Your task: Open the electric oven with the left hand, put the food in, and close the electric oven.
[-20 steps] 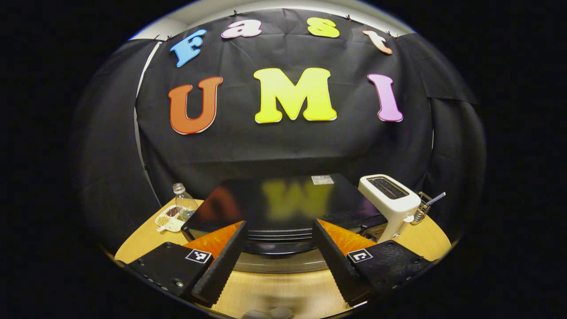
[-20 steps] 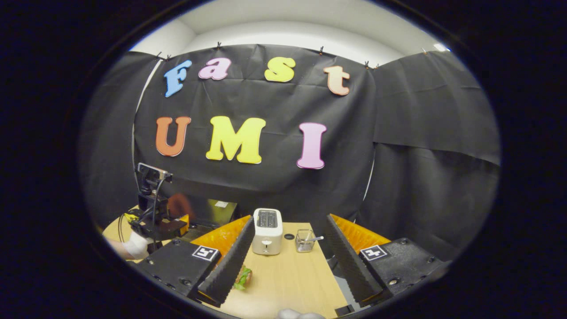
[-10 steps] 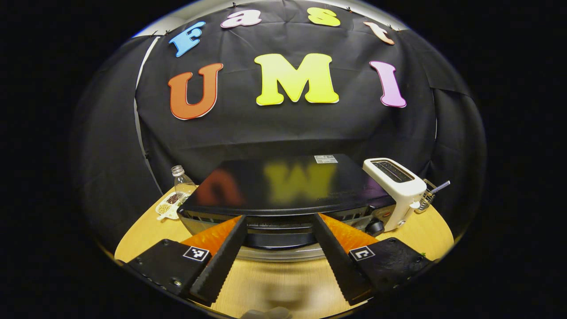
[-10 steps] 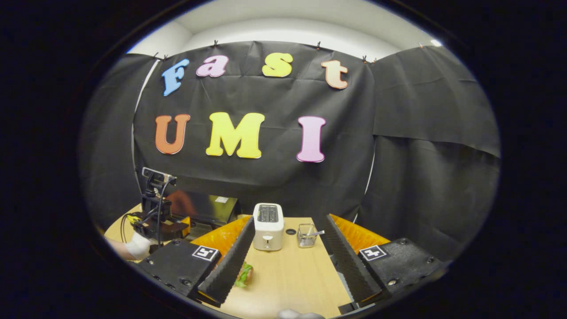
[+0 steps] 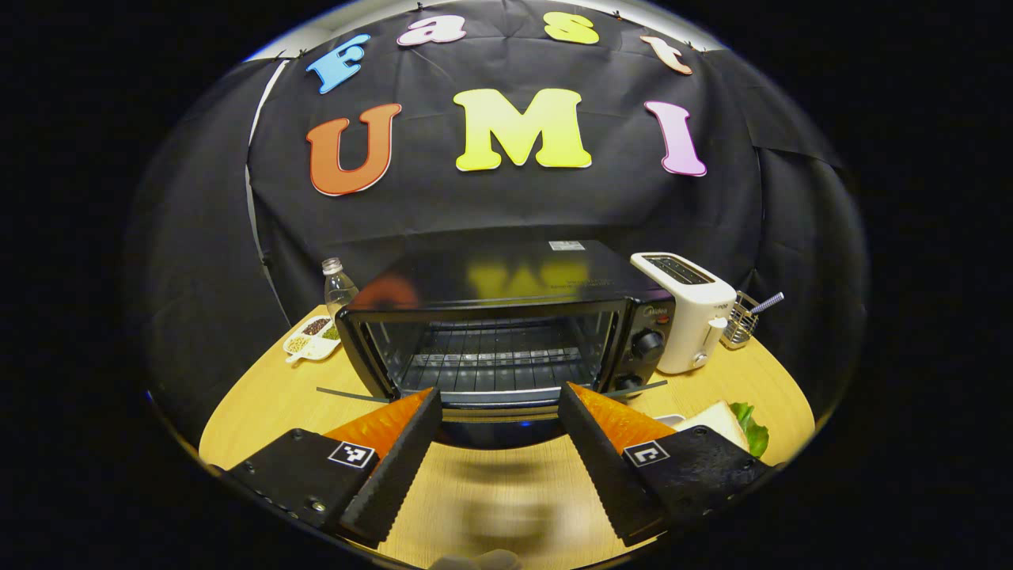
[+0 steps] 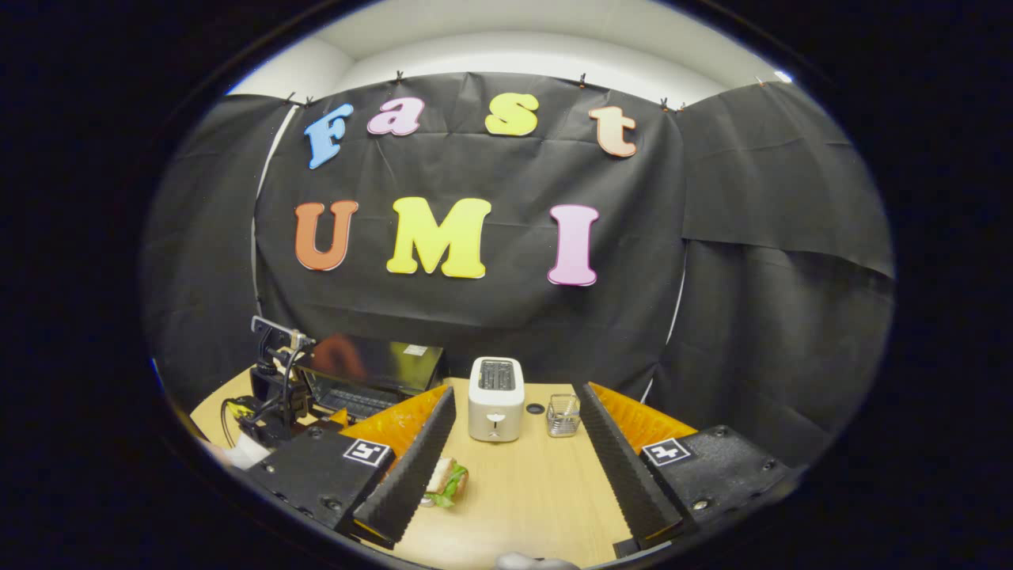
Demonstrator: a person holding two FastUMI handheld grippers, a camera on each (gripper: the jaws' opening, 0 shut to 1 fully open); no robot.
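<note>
The black electric oven stands on the wooden table, straight ahead in the left gripper view. Its door hangs down flat and the wire rack inside is bare. My left gripper is open, its fingers on either side of the lowered door's front edge. A sandwich with lettuce lies on the table to the oven's right. In the right gripper view the sandwich lies beside the left finger of my open right gripper. The oven and the left gripper show at the left.
A white toaster stands right of the oven, and a wire basket with a utensil lies beyond it. A clear bottle and a white divided dish sit at the oven's left. The table is light wood.
The left gripper has come down and back from above the oven, and the door has swung down open, baring the rack. The right gripper drifted slightly; the sandwich now shows more fully.
</note>
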